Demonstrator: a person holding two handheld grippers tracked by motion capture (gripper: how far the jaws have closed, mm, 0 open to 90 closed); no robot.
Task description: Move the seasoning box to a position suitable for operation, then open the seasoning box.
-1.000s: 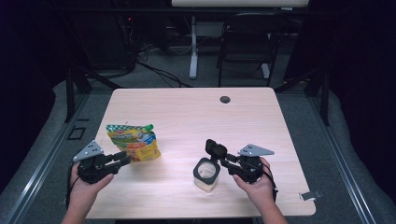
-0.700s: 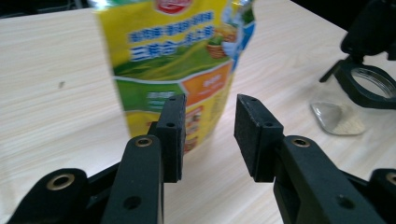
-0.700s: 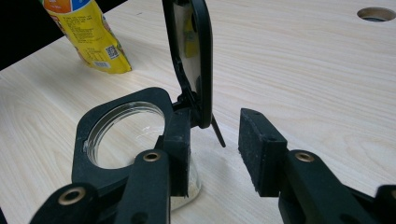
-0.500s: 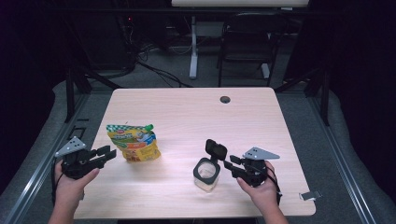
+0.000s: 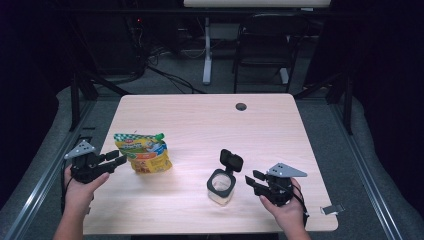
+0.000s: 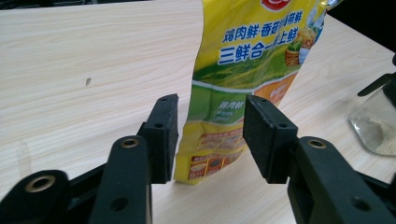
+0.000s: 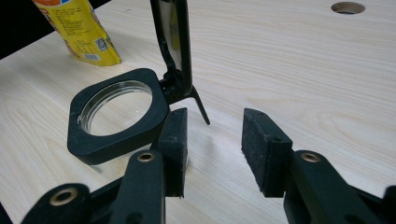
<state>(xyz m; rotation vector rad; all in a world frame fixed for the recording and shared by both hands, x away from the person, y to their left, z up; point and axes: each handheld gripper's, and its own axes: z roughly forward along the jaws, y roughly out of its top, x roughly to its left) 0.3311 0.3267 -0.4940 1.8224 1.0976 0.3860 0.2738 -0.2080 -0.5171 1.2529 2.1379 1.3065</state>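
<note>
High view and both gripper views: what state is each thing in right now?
Pouch: standing upright on the table, top sealed as far as shows, free of both claws.
Jar: upright, hinged lid flipped open, pale powder in the bottom.
Left claw: open, jaws have just been opening, short of the pouch.
Right claw: open, jaws have just been opening, nothing between them, beside the jar.

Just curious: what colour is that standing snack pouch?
The pouch is mostly yellow with green bands and orange low down, clearest in the left gripper view.
</note>
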